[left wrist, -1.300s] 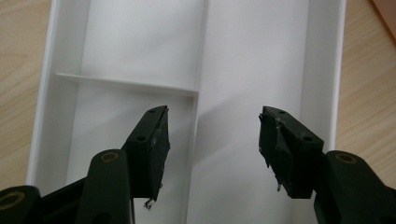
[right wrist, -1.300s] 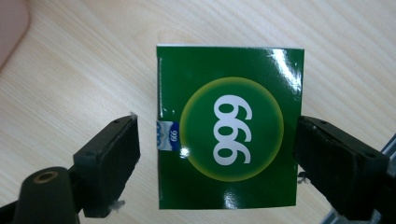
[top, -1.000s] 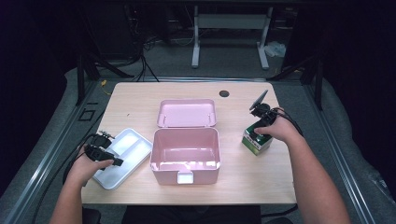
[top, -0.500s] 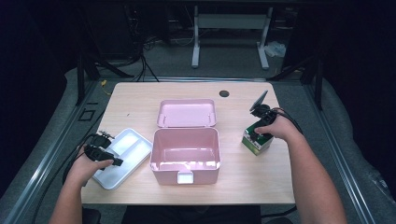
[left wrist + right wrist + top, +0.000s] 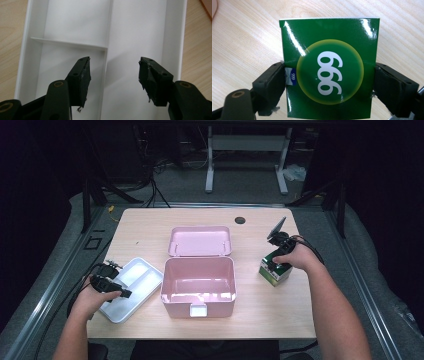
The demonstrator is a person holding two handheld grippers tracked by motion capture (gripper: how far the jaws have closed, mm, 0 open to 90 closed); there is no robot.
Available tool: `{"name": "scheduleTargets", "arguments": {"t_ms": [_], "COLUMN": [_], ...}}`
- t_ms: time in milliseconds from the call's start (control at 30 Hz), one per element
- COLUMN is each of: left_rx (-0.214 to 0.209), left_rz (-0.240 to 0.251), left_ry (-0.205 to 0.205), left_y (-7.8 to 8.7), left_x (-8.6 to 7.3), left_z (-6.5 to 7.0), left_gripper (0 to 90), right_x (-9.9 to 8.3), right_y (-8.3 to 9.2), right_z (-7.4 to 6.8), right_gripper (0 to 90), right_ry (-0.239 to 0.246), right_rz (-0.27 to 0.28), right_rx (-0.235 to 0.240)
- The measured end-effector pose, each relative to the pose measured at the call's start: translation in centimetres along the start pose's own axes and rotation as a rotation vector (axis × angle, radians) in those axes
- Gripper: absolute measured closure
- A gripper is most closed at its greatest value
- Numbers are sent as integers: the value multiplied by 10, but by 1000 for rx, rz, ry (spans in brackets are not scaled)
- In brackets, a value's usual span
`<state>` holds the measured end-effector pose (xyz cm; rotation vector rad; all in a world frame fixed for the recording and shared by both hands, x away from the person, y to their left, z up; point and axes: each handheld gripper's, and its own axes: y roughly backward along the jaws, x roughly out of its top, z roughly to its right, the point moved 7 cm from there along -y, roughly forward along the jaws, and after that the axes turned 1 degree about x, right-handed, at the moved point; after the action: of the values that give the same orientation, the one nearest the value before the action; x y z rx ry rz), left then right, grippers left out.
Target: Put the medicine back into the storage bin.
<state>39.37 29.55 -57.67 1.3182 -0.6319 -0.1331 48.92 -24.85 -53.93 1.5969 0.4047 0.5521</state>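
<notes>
- A light wooden table [image 5: 150,227] spans the middle of the high view, with a small dark hole near its upper right edge.
- A pink box [image 5: 198,281] stands open at the centre of the frame, its interior bare; its pink lid [image 5: 200,241] lies flat just above it, touching the box's far edge.
- A white tray [image 5: 131,287] sits at lower left, just beside the box. In the left gripper view a long divider and a short cross wall split it into compartments, all of them bare.
- The left gripper [image 5: 113,75] hovers over the tray with its jaws spread wide, holding nothing.
- A green carton [image 5: 328,67] marked "999" stands on the table at right centre of the high view, well apart from the box.
- The right gripper [image 5: 328,86] has its jaws pressed against the carton's two sides.
</notes>
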Motion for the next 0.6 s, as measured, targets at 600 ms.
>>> {"name": "scheduleTargets", "arguments": {"t_ms": [600], "left_rx": [-2], "left_rz": [3], "left_ry": [-4], "left_y": [1], "left_x": [0], "left_z": [-1], "left_gripper": [429], "right_x": [3], "right_y": [28], "right_z": [-12], "right_gripper": [162], "right_ry": [62], "right_rz": [14], "right_rx": [-35]}}
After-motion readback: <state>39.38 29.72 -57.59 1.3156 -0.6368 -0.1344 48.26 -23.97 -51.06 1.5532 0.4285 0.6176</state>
